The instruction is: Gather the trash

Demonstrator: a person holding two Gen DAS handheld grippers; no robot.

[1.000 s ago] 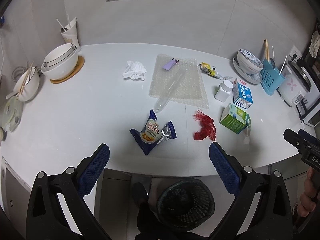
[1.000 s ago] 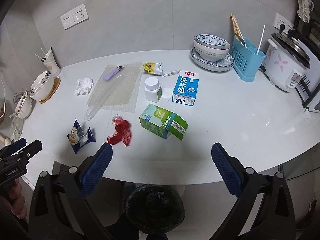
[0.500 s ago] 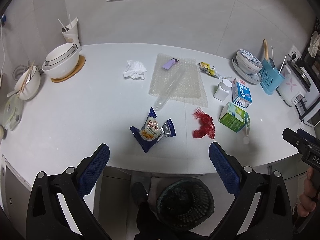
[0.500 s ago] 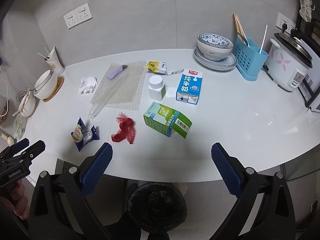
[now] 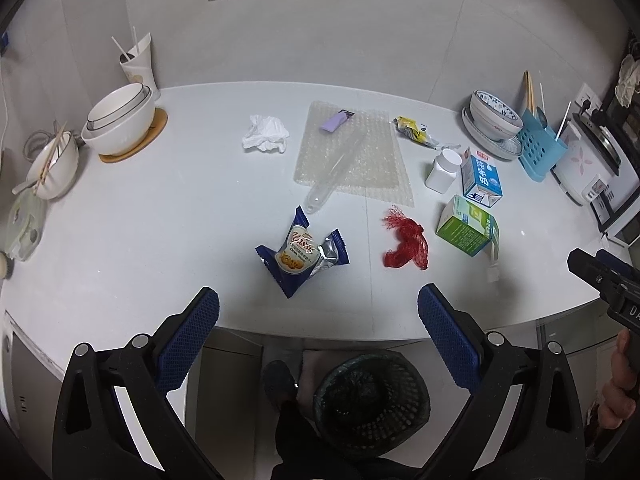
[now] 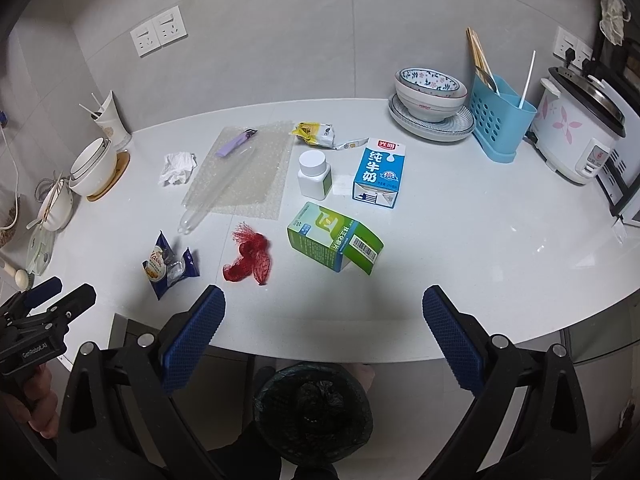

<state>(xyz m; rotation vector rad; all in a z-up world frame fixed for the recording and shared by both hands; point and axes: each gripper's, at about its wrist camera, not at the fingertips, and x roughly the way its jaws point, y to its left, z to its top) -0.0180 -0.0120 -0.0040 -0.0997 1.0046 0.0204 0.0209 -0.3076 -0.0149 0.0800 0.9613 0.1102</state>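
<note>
Trash lies scattered on the white counter (image 5: 120, 248): a blue snack wrapper (image 5: 302, 254), a red mesh net (image 5: 405, 242), a green carton on its side (image 5: 468, 226), a blue milk carton (image 6: 379, 172), a white pill bottle (image 6: 314, 174), a crumpled tissue (image 5: 265, 134), a yellow wrapper (image 6: 316, 133) and a bubble wrap sheet (image 5: 354, 158) bearing a clear tube and a purple lighter (image 5: 337, 120). A black-lined bin (image 5: 370, 400) stands on the floor below the counter edge. My left gripper (image 5: 318, 316) hangs open before the snack wrapper. My right gripper (image 6: 323, 312) is open too, short of the green carton.
White bowls on a wooden coaster (image 5: 120, 126) and a bowl with chopsticks (image 5: 52, 164) sit at the left. At the right are a patterned bowl on a plate (image 6: 430, 94), a blue utensil caddy (image 6: 500, 118) and a rice cooker (image 6: 576, 128). A shoe (image 5: 280, 380) shows beside the bin.
Both grippers have drifted slightly; the right wrist view has shifted a little so the trash sits further right in it. Both stay open and nothing on the counter has moved.
</note>
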